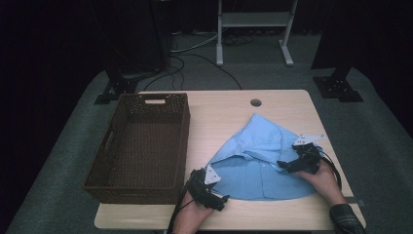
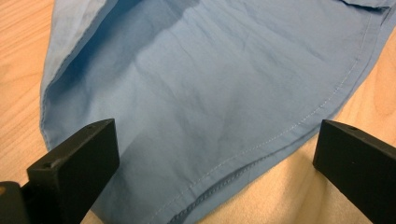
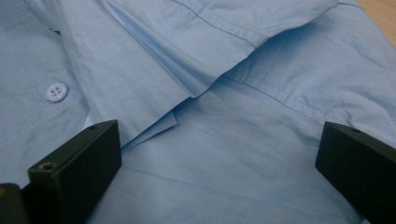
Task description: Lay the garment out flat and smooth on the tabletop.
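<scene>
A light blue button shirt (image 1: 258, 161) lies spread and partly folded on the right half of the wooden table (image 1: 214, 109). My left gripper (image 1: 221, 199) sits at the shirt's near left hem, open, its jaws wide on either side of the stitched hem (image 2: 261, 149). My right gripper (image 1: 285, 165) hovers over the shirt's right side, open, jaws spread above folded cloth (image 3: 224, 140) beside a white button (image 3: 57, 92). Neither gripper holds anything.
A dark brown wicker basket (image 1: 146, 146) with cut-out handles stands on the table's left half, close to my left hand. A round cable hole (image 1: 255, 103) is at the table's far edge. Beyond the table are stand legs (image 1: 253, 34) and floor cables.
</scene>
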Demonstrator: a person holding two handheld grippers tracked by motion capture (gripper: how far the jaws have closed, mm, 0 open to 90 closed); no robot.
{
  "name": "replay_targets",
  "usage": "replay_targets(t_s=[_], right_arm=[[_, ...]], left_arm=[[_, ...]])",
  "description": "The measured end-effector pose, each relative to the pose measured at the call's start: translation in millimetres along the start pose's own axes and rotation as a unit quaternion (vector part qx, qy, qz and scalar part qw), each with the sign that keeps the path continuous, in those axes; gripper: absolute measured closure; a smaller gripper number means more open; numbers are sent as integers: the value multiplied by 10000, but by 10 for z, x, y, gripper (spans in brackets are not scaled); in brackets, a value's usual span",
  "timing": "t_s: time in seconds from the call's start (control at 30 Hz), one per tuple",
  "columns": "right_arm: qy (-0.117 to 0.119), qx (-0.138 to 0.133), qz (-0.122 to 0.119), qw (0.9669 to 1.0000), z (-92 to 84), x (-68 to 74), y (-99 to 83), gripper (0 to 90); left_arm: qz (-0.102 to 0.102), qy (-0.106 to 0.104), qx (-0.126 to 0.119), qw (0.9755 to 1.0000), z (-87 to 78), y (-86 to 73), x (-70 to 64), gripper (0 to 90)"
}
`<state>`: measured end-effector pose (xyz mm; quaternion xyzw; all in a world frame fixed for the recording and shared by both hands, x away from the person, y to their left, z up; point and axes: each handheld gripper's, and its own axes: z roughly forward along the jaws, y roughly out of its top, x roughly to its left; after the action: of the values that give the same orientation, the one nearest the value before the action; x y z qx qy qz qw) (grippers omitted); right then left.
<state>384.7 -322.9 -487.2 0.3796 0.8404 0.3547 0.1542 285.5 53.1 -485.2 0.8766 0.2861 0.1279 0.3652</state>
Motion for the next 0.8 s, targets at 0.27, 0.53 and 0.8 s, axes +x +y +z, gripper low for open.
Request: replay_targets(t_s=[0.27,0.53,0.8], right_arm=[[-20,-11,40,10000,-59,45,-60,0],[27,-11,-26,10000,-127,153,-132,0],[232,-11,-251,9994,-202,319,-212,0]], left_arm=[[-38,-49,-250,9997,-111,-13,5,0],[12,-38,-410,9992,-201,24,-11,0],[70,-89,-458,9989,-234,56,-53,0]])
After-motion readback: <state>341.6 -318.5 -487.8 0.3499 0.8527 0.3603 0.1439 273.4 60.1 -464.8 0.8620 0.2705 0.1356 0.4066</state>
